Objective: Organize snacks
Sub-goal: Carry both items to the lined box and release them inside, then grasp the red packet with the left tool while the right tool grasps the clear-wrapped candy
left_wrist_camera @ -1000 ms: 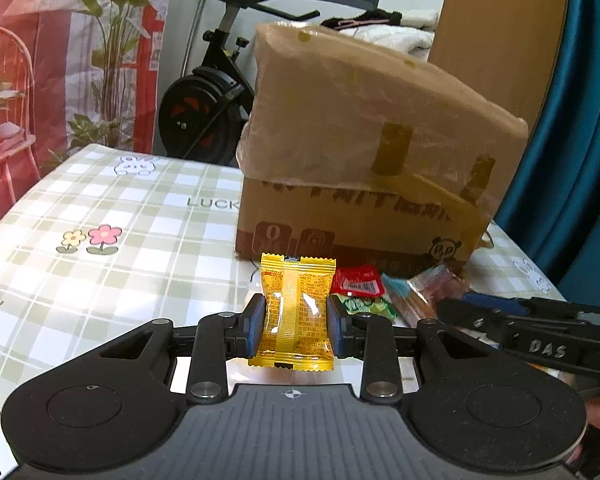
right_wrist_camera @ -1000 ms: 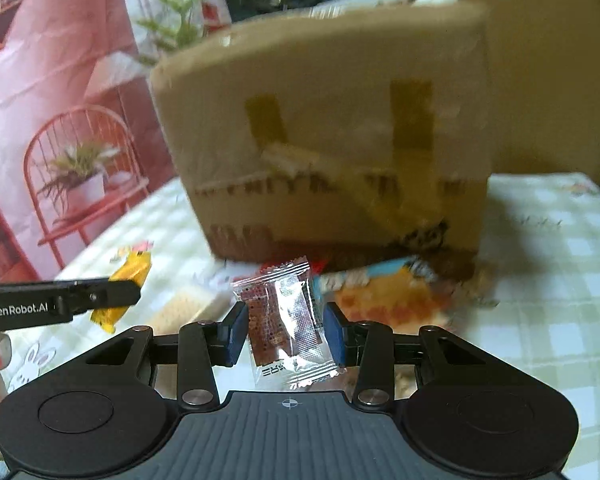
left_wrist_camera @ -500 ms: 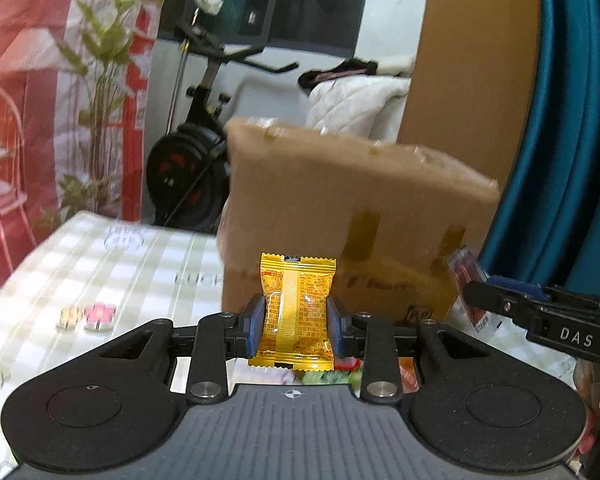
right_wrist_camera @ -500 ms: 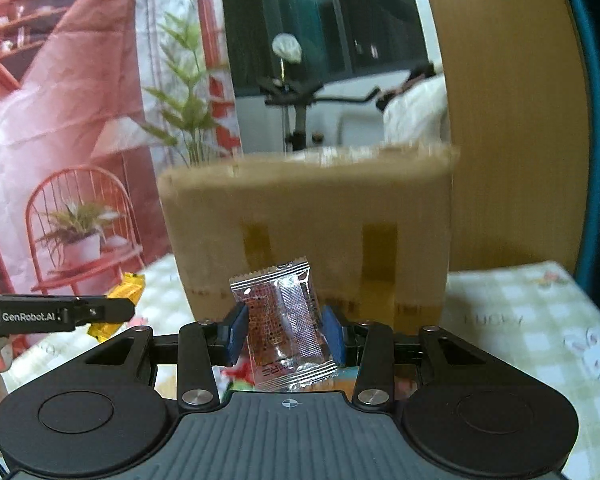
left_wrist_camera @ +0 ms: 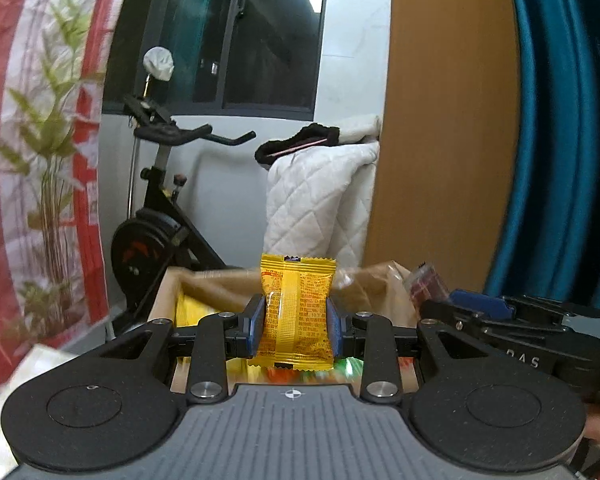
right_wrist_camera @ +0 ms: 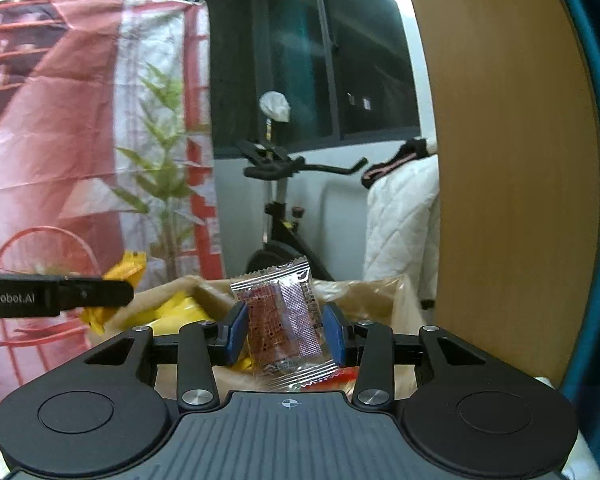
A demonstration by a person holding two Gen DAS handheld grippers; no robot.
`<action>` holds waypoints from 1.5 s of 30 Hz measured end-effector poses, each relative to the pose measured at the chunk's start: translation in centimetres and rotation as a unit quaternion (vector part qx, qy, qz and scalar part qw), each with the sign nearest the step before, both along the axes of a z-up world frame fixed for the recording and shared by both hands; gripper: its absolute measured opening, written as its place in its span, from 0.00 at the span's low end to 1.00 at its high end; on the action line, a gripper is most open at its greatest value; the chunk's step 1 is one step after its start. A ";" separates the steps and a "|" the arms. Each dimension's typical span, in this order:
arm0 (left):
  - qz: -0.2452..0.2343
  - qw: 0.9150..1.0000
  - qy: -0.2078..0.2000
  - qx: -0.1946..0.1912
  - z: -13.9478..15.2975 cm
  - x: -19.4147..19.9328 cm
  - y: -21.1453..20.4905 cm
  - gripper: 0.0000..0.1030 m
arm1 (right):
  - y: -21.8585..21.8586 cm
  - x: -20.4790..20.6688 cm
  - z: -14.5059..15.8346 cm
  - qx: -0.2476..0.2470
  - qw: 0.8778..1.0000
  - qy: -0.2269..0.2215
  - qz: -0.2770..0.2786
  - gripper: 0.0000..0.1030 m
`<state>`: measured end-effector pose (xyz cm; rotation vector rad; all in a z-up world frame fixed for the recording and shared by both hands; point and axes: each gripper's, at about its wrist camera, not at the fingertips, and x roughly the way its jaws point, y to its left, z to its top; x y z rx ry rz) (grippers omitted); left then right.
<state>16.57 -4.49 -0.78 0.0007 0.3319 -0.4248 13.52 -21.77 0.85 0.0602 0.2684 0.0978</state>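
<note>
Both hand-held grippers have risen since a second ago: the checked worktop and the box front that filled the views then have dropped away, and the open top of the cardboard box [left_wrist_camera: 380, 280] now sits low in both views.

Nearest, the left hand-held gripper [left_wrist_camera: 296, 322] is clenched on a yellow snack packet [left_wrist_camera: 297, 312], its blue pads pressed to the packet's two sides, the packet upright above the box opening. The right hand-held gripper [right_wrist_camera: 286, 326] grips a clear packet with red-brown contents [right_wrist_camera: 285, 316], tilted a little, also over the opening. Each gripper shows at the edge of the other's view, so they hang side by side.

Just beyond the fingers, inside the box, lie yellow wrappers [right_wrist_camera: 180, 308] and blurred bits of red and green packaging.

Behind the box stand a black exercise bike [left_wrist_camera: 160, 236] and a white quilted cover [left_wrist_camera: 320, 200] with a dark garment on top. A wooden panel [left_wrist_camera: 448, 120] rises beside them, with a teal curtain [left_wrist_camera: 560, 120] at the edge and a red-and-white plant backdrop [right_wrist_camera: 80, 140] opposite.
</note>
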 end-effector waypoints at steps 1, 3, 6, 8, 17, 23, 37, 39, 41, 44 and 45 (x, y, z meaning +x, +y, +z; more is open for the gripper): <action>-0.001 1.000 -0.001 0.003 0.0 1.0 -0.4 0.33 | -0.4 1.2 0.1 0.002 1.000 0.006 -0.005 0.37; 0.005 1.000 0.007 0.006 -0.2 2.9 -1.4 0.33 | -1.0 3.2 -0.2 0.010 1.000 0.018 -0.016 0.37; 0.009 0.999 0.028 0.013 -0.8 5.5 -2.5 0.35 | -1.5 5.5 -0.9 0.010 0.999 0.039 -0.028 0.38; 0.009 0.999 0.044 0.010 -1.2 6.4 -2.3 0.51 | -1.6 6.1 -1.5 0.006 0.998 0.052 -0.031 0.40; 0.030 0.998 0.061 0.003 -1.8 4.4 0.2 0.67 | -1.0 3.8 -2.1 0.014 0.998 0.057 -0.029 0.62; 0.043 0.997 0.056 0.008 -0.9 1.3 1.6 0.67 | -0.1 0.9 -1.5 0.021 0.998 0.061 -0.018 0.62; 0.076 0.994 0.074 -0.005 -1.3 -8.0 6.9 0.67 | 0.7 -8.1 -2.0 0.033 0.997 0.066 -0.001 0.62; 0.081 0.993 0.082 -0.007 -2.1 -9.1 7.8 0.67 | 0.3 -9.3 -2.5 0.035 0.997 0.069 -0.005 0.62; 0.084 0.992 0.090 -0.007 -2.9 -9.9 8.5 0.66 | -0.1 -10.2 -3.1 0.040 0.996 0.075 -0.009 0.62; 0.084 0.991 0.106 -0.004 -4.5 -10.6 9.2 0.66 | -0.9 -11.3 -4.6 0.048 0.995 0.089 -0.017 0.62; 0.085 0.990 0.113 -0.003 -5.1 -10.6 9.4 0.66 | -1.2 -11.5 -5.2 0.050 0.994 0.096 -0.021 0.62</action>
